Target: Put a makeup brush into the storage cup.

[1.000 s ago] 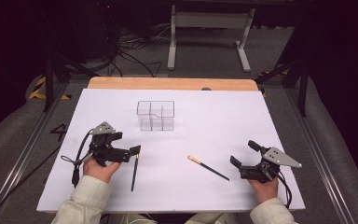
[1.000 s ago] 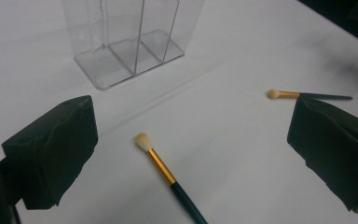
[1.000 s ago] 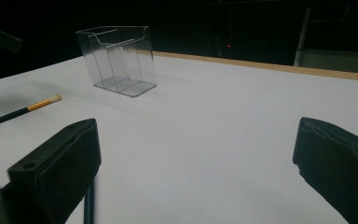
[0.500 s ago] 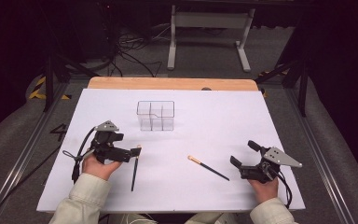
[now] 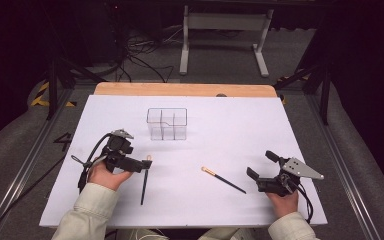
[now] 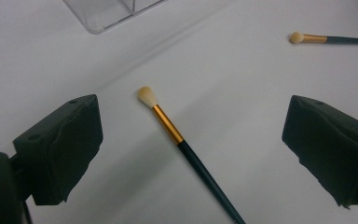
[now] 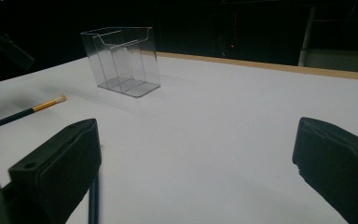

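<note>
Since the earlier frame, left gripper (image 5: 147, 161) has edged slightly toward the near table edge, jaws spread wide above the makeup brush (image 6: 182, 142), which lies flat between them, untouched. Right gripper (image 5: 261, 170), jaws likewise apart and empty, rests near the table's right front corner. Second brush (image 5: 223, 179) lies between the grippers. Clear organizer (image 5: 166, 123) stands farther back; bare white tabletop (image 5: 240, 130) surrounds everything.

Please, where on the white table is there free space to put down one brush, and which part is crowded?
Free: the wide patch right of the clear organizer, and the strip between the two brushes. Crowded: around the left gripper, open over the left brush, and near the right gripper beside the other brush.
</note>
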A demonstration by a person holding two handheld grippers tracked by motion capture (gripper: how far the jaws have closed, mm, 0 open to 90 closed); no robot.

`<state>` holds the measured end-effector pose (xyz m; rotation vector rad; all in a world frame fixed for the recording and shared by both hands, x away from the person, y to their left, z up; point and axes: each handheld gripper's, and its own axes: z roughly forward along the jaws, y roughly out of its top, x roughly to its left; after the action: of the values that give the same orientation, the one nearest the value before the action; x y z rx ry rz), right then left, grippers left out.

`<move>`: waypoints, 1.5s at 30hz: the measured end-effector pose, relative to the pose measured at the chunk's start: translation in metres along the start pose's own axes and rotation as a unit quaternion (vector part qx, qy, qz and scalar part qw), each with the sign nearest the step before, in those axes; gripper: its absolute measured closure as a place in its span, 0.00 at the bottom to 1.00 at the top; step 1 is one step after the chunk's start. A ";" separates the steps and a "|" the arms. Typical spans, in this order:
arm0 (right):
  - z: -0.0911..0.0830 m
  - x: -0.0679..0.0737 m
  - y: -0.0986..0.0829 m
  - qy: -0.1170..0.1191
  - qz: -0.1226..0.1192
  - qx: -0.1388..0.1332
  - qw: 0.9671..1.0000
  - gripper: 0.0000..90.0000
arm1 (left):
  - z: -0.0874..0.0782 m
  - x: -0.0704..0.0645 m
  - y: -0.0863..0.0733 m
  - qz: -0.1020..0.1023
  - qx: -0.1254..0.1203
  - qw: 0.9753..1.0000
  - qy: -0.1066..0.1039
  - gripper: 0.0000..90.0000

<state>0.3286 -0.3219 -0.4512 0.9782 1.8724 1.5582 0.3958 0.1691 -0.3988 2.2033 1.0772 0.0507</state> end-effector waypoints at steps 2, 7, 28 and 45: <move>0.000 0.000 0.000 0.000 0.001 0.000 1.000 0.02 | 0.002 -0.001 0.001 -0.001 0.012 1.000 0.002 0.08; 0.000 0.000 0.000 0.001 0.000 0.000 1.000 0.02 | 0.007 -0.003 0.003 0.002 0.034 0.999 0.018 0.10; -0.001 0.000 -0.001 0.005 -0.004 0.003 1.000 0.02 | 0.038 -0.008 0.003 0.011 0.130 0.990 0.047 0.32; -0.001 0.001 -0.001 0.007 -0.006 0.003 1.000 0.03 | 0.046 -0.010 0.002 0.009 0.164 0.986 0.042 0.46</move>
<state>0.3273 -0.3223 -0.4515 0.9590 1.8906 1.5576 0.4050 0.1358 -0.4303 2.5238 1.1801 -0.0272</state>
